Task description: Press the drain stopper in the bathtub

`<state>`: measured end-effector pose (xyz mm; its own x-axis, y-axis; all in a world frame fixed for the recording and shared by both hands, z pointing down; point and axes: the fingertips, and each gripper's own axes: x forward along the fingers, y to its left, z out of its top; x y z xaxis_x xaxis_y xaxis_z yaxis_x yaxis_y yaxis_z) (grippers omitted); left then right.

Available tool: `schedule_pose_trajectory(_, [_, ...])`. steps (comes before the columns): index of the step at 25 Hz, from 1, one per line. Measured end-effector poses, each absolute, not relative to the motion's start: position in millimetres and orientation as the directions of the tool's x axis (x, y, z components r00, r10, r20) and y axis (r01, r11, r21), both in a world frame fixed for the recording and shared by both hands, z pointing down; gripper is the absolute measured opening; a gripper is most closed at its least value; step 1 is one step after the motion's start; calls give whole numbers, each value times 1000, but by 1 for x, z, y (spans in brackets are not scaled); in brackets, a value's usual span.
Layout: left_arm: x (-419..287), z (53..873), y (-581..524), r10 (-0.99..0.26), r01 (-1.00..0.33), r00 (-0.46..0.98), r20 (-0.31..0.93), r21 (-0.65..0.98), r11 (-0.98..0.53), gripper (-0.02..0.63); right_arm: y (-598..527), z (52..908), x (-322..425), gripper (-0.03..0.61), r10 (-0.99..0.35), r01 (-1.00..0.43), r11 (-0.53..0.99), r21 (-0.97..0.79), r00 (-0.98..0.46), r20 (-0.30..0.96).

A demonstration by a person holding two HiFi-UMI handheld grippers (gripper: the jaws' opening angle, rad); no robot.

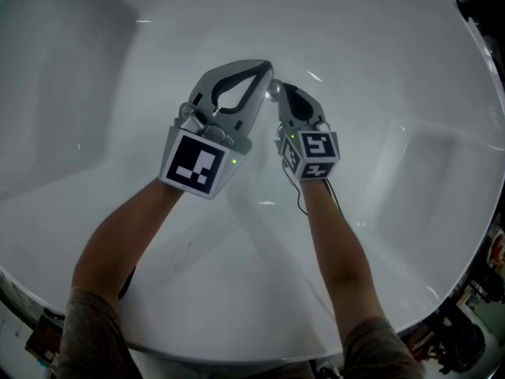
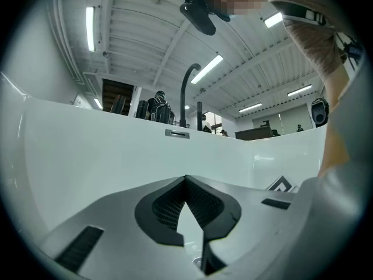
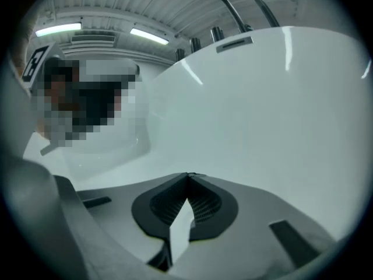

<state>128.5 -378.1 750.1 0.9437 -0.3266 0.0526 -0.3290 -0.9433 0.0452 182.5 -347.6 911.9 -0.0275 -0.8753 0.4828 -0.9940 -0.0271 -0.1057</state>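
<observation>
Both grippers are down in the white bathtub point(image 1: 379, 69), and their tips meet over its floor. A small chrome bit of the drain stopper point(image 1: 273, 92) shows between the two tips; the rest is hidden under them. My left gripper point(image 1: 266, 69) is shut with nothing in it, its tip right beside the stopper. My right gripper point(image 1: 282, 90) is also shut and empty, its tip at the stopper's right edge. In the left gripper view the jaws point(image 2: 186, 178) are closed tip to tip, with a chrome glint point(image 2: 198, 262) low in the gap. The right gripper point(image 3: 187, 175) is closed as well.
The tub's far wall carries a chrome overflow plate point(image 2: 176, 133), with a dark curved faucet point(image 2: 185, 92) above the rim. That plate point(image 3: 234, 44) also shows in the right gripper view. Smooth tub walls rise on all sides. People stand beyond the tub point(image 2: 157, 107).
</observation>
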Motion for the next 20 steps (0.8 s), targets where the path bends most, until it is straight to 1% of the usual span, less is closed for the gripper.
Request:
schedule_pose_trajectory(10, [129, 771, -379, -331, -337, 940, 79, 79, -938, 2, -348, 996, 198, 0, -766, -984, -93, -153, -28, 642])
schedule_pose_trajectory(17, [125, 785, -376, -329, -338, 939, 99, 93, -937, 2, -344, 1041, 200, 0, -659, -989, -76, -126, -45, 751])
schedule_pose_trajectory(20, [125, 786, -377, -327, -337, 939, 103, 105, -936, 2, -344, 1052, 205, 0, -615, -987, -92, -130, -47, 787])
